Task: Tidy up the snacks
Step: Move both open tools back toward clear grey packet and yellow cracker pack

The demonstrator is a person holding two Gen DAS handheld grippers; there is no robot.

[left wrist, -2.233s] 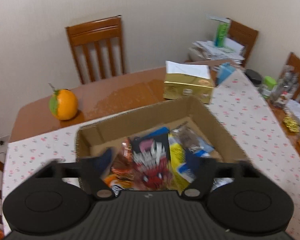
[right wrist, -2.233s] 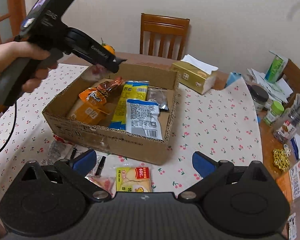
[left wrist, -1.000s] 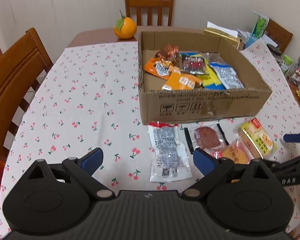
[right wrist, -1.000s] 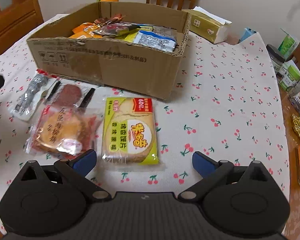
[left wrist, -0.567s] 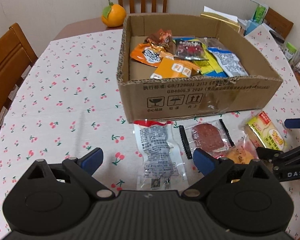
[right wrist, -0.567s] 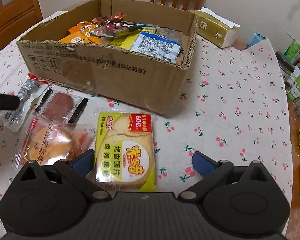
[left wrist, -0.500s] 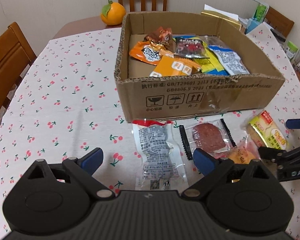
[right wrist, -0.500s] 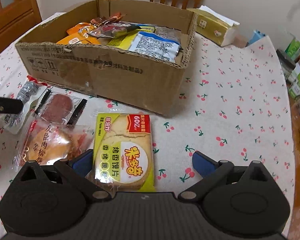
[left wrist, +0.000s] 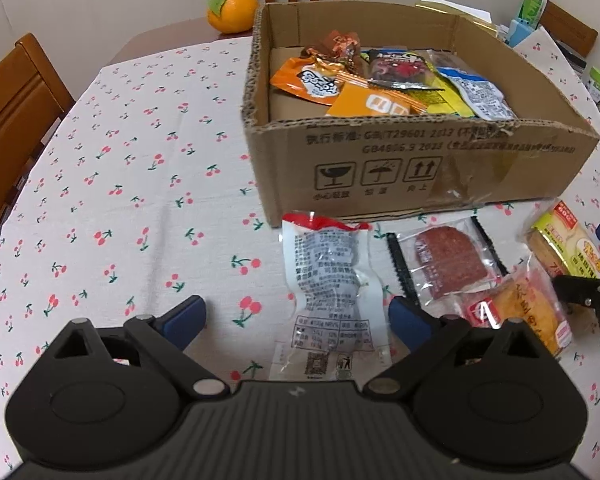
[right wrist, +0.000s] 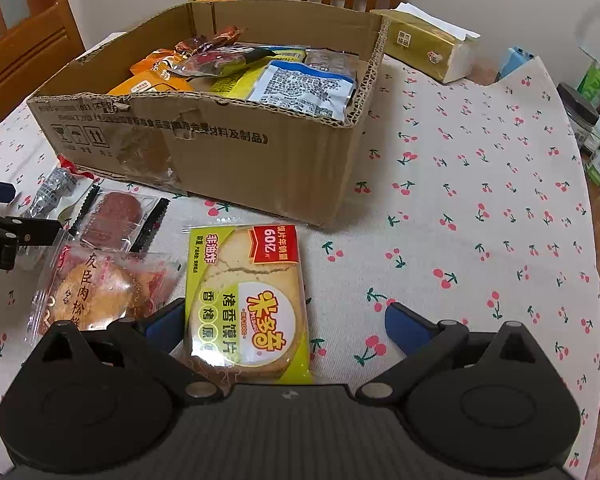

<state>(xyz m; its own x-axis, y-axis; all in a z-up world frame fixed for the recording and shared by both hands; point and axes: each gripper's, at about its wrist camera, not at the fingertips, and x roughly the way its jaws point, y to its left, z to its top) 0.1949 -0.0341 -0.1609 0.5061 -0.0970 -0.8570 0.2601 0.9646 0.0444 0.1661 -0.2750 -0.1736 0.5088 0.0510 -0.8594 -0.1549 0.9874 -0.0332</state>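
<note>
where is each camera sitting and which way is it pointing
Left wrist: on the left hand-held gripper, low over the cloth, looking past its open blue fingers at the grey-printed packet and cardboard box.
Right wrist: on the right hand-held gripper, looking past its open fingers at the yellow-green biscuit packet and the box's near corner.
Shared: the box, the orange, the four loose packets, and each view shows the other gripper at its edge.
</note>
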